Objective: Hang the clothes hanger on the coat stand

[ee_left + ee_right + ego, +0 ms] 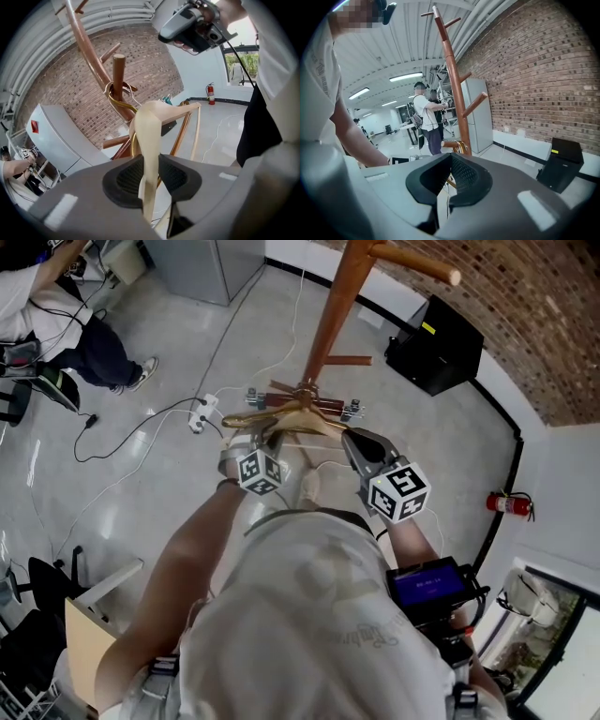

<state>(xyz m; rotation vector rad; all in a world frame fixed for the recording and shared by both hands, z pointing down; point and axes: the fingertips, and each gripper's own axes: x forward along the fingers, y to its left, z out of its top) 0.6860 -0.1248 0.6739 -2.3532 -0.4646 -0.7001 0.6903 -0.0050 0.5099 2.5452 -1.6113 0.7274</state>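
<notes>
Left hand-held gripper: your left hand-held gripper is clenched on one arm of the pale wooden clothes hanger. Both black pads press on the wood.
Right hand-held gripper: your right hand-held gripper has its jaws squeezed together with nothing in them. It is up in the air beside the left one and points toward the stand.
Hanger: it is right up against the tall brown wooden coat stand, close to the pole.
Hook: the gold metal hook on top of the hanger is looped round a round wooden peg that sticks up from the stand.
Clips: small silver clips sit on the hanger, one near each end.
Room: a red brick wall is behind the stand. A black box sits on the grey floor by the wall. A red fire extinguisher is off to your right.
Other person: someone in a white top stands well past the stand.
</notes>
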